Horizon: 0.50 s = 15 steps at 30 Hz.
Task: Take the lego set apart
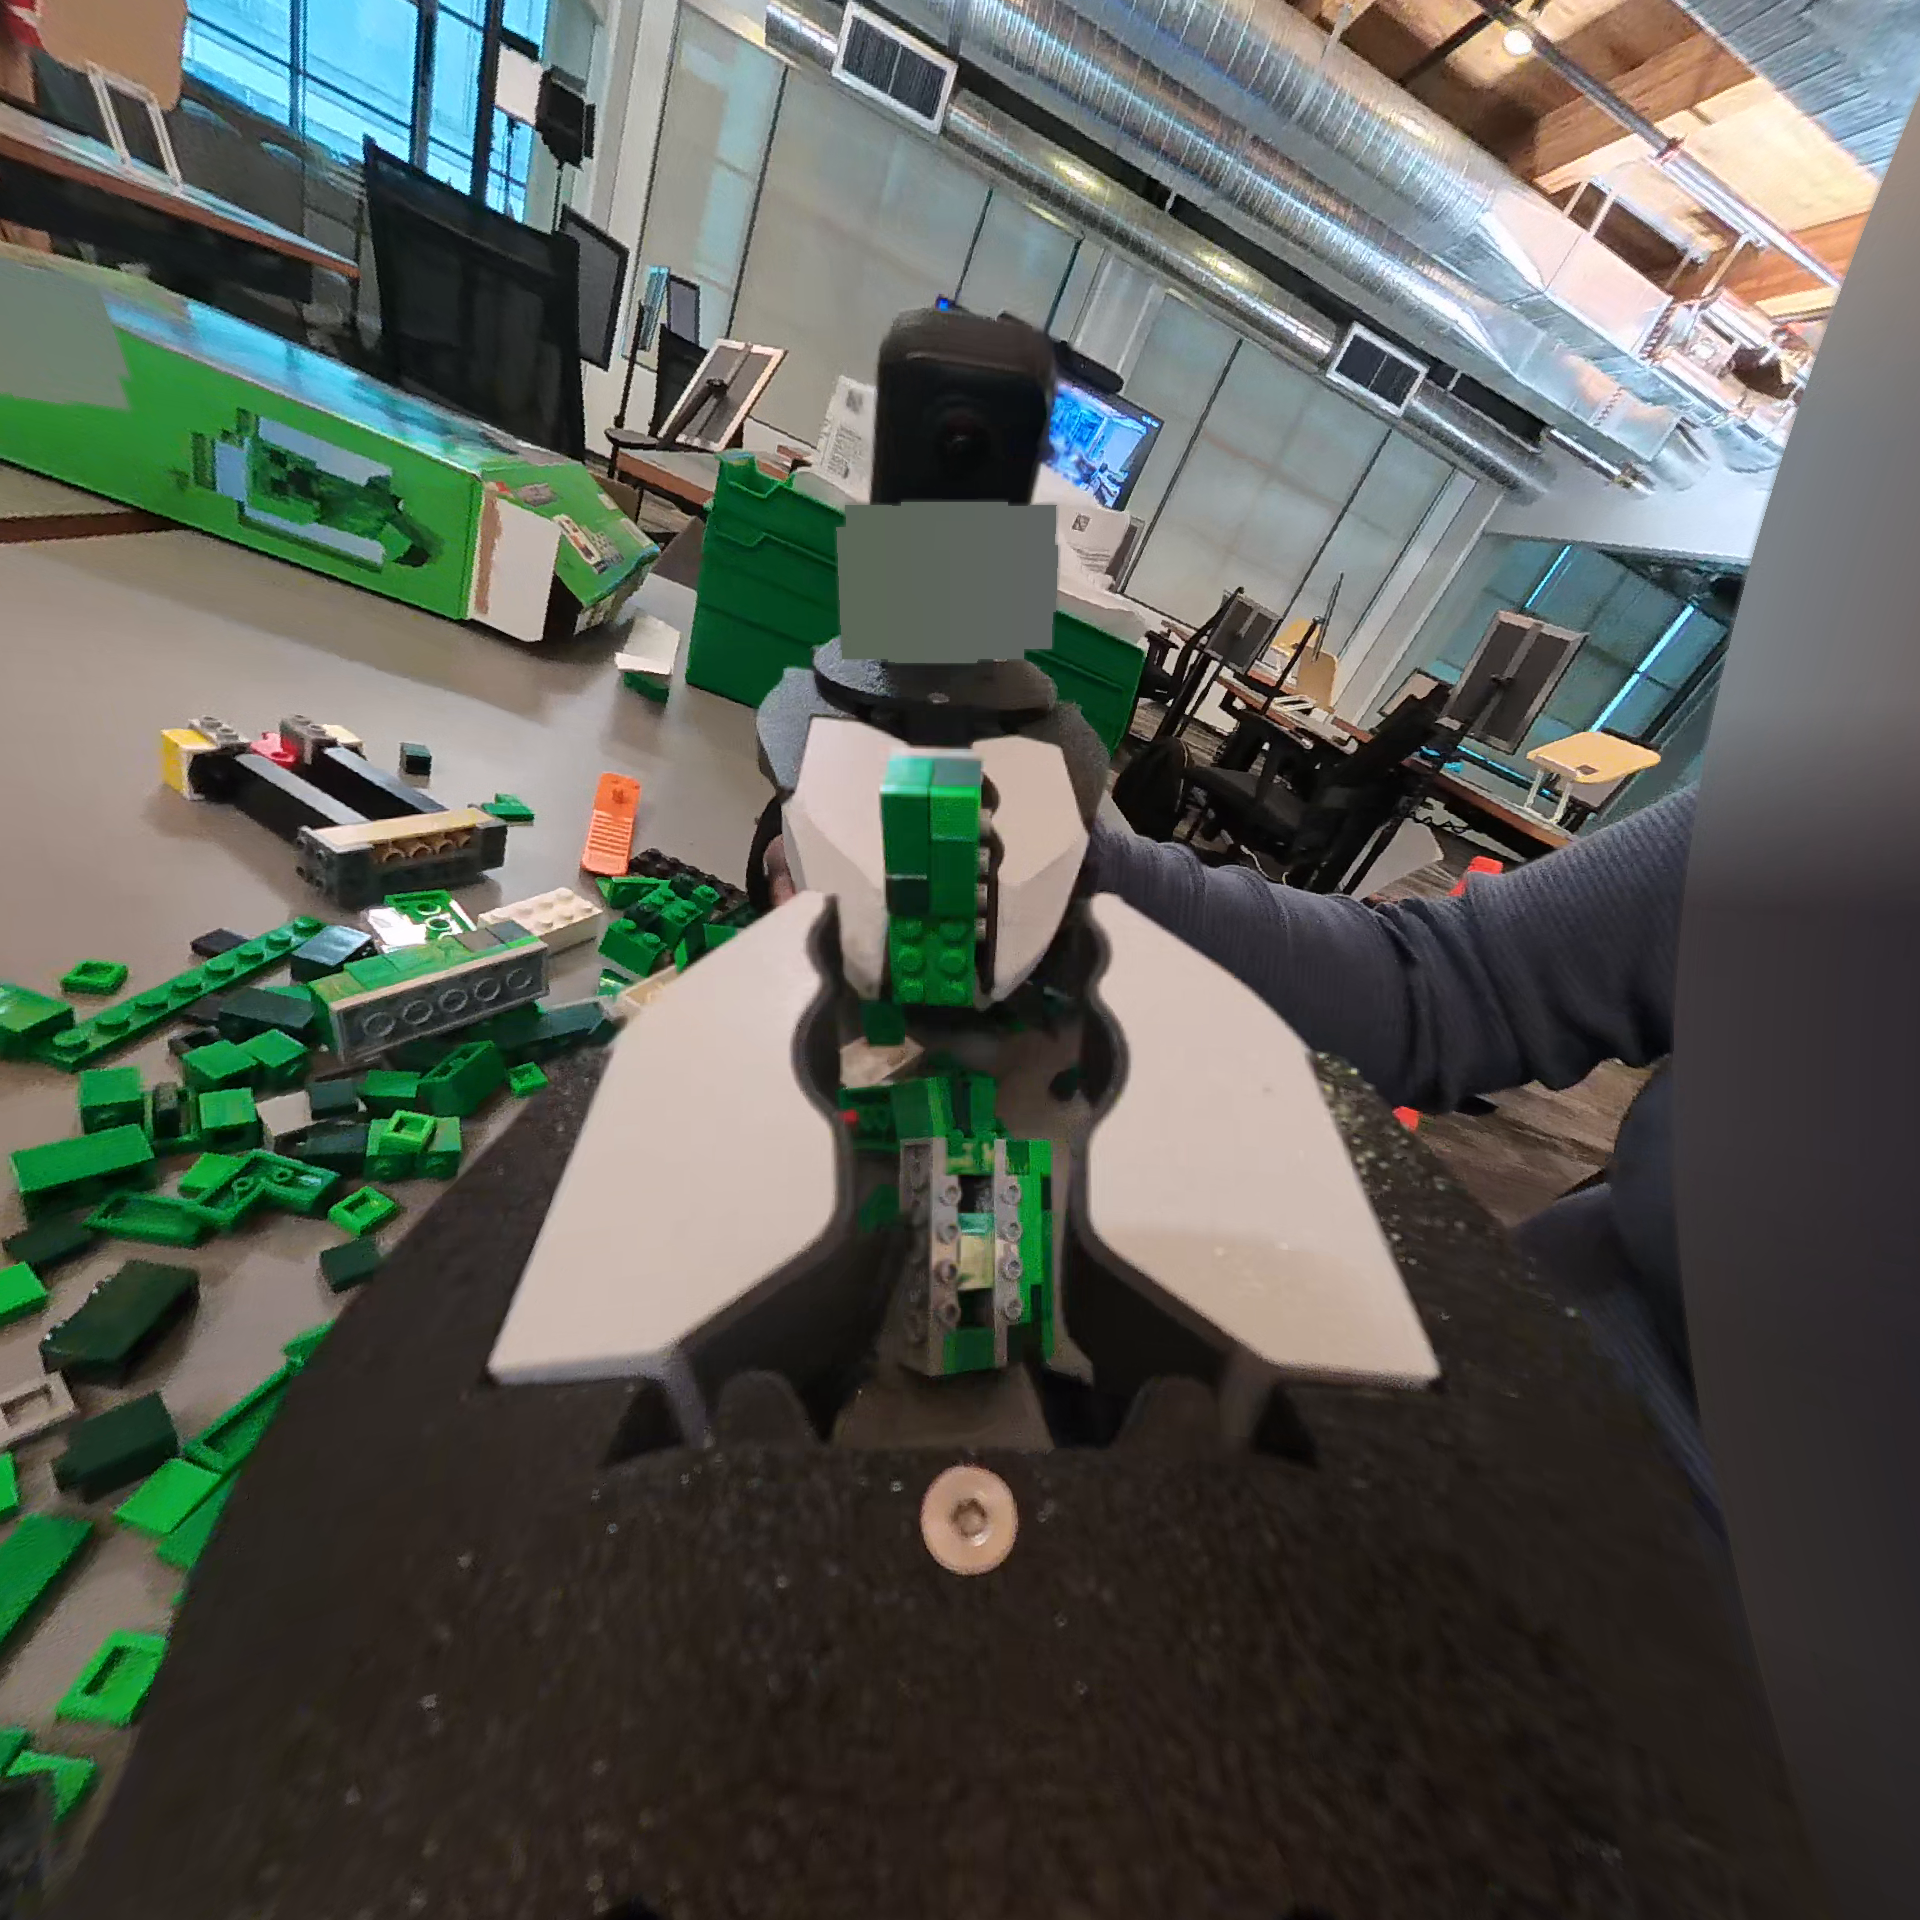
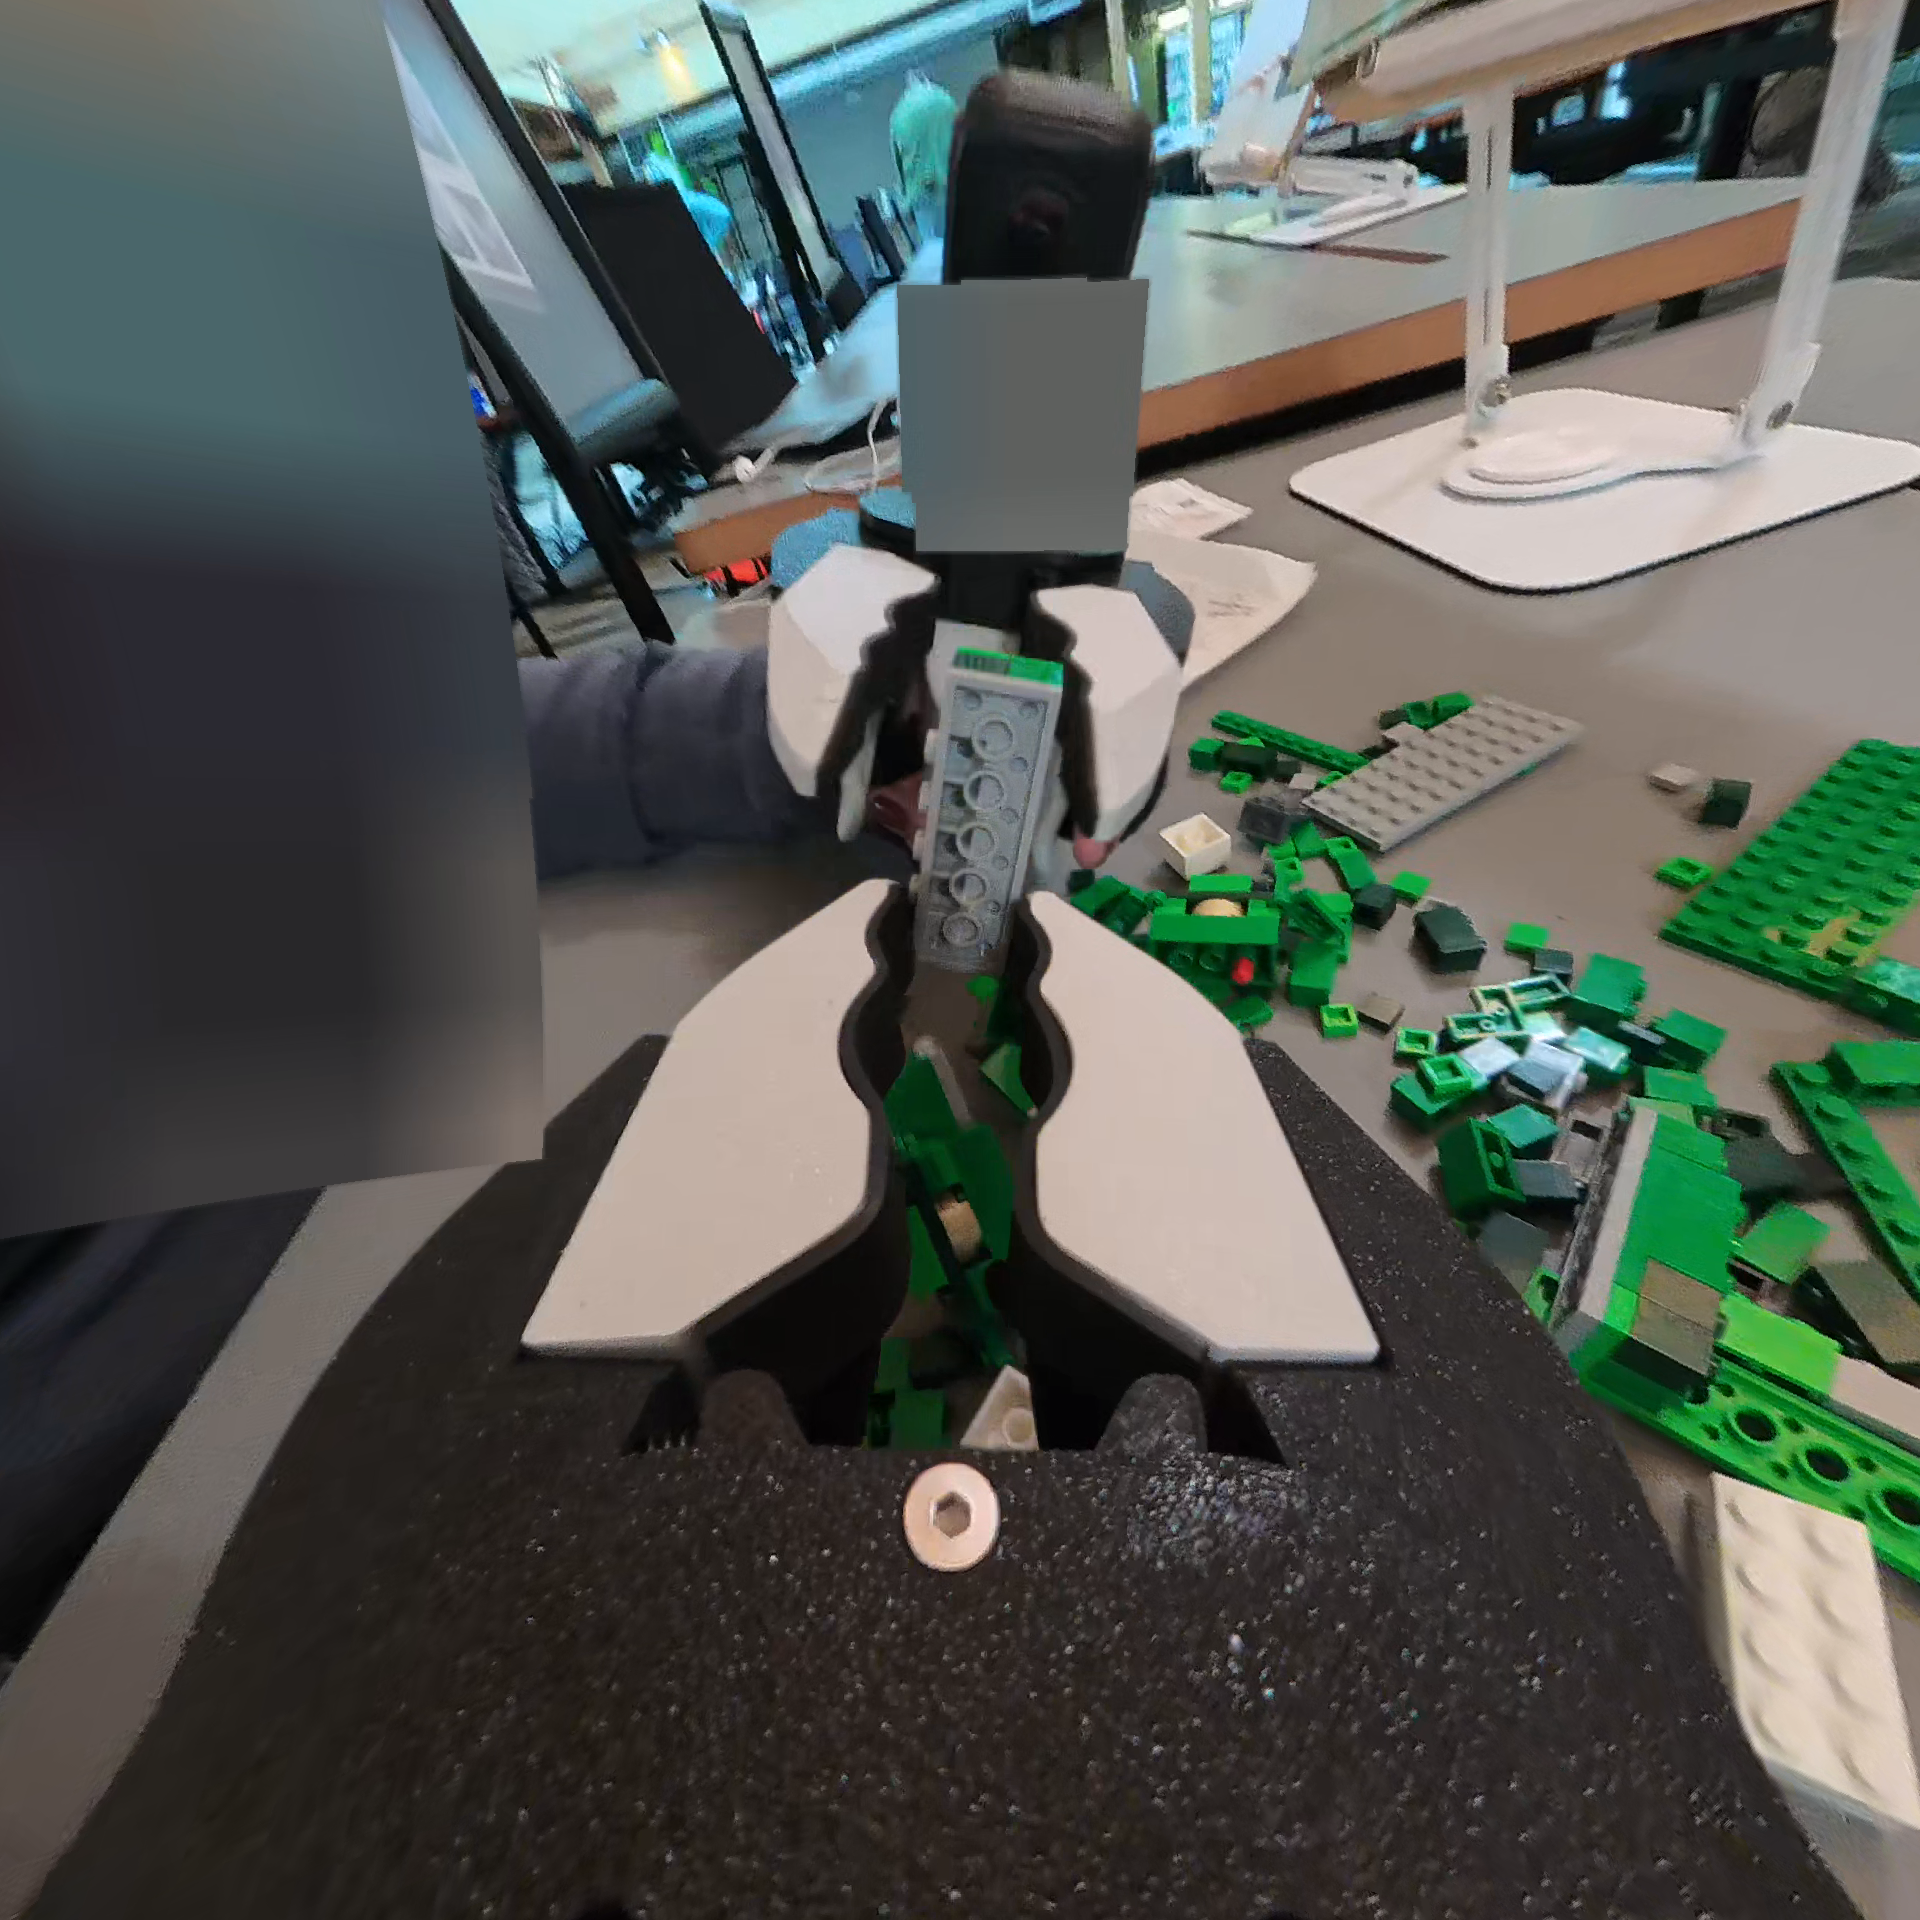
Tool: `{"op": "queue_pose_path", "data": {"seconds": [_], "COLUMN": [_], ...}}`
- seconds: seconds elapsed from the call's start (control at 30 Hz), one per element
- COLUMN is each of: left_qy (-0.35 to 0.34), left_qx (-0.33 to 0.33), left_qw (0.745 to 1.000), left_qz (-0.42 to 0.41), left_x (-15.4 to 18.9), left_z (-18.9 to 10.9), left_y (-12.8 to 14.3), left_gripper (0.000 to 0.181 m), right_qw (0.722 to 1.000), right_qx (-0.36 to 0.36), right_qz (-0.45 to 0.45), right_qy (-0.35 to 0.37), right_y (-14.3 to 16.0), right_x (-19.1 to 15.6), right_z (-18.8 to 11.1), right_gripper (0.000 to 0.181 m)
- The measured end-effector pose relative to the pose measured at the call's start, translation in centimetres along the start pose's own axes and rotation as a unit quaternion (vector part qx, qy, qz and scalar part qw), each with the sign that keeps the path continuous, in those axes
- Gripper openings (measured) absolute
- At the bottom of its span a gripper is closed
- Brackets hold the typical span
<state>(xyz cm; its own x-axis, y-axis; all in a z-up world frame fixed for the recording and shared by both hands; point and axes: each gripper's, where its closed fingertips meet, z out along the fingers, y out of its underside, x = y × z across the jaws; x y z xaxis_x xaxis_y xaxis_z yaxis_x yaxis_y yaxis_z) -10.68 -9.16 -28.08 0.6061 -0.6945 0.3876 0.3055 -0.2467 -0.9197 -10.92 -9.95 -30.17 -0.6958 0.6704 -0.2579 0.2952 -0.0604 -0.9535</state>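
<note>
Grippers face tip to tip | left gripper [image 1: 961, 914] and right gripper [image 2: 961, 914] each pinching studded green-grey brick stack [image 1: 928, 894]

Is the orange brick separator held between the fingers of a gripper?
No, the orange separator lies flat on the table, next to loose green bricks, and nothing grips it.
</note>
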Motion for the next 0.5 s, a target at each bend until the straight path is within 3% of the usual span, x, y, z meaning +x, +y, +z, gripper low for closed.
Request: {"op": "queue_pose_path", "data": {"seconds": [0.07,0.13,0.2,0.5], "left_qy": [-0.004,-0.008,-0.013,0.098], "left_qx": [-0.012,-0.017,-0.021,-0.035], "left_qw": [1.0,1.0,0.999,0.994], "left_qz": [0.003,0.017,0.038,0.023], "left_x": [-0.1,0.0,0.0,3.1], "left_z": [0.2,0.4,0.2,0.1], "left_y": [0.4,0.6,0.6,0.5], "left_gripper": [0.043,0.024,0.019,0.017], "right_qw": [1.0,0.999,0.998,0.991], "right_qx": [-0.019,-0.037,-0.042,0.001], "right_qz": [-0.012,-0.022,-0.034,0.004], "right_qy": [0.01,0.013,0.014,-0.134], "right_y": [0.5,0.9,0.8,0.1], "right_x": [0.1,-0.1,-0.3,-3.7], "right_z": [0.3,0.7,1.0,1.1], "right_gripper": [0.017,0.018,0.018,0.019]}}
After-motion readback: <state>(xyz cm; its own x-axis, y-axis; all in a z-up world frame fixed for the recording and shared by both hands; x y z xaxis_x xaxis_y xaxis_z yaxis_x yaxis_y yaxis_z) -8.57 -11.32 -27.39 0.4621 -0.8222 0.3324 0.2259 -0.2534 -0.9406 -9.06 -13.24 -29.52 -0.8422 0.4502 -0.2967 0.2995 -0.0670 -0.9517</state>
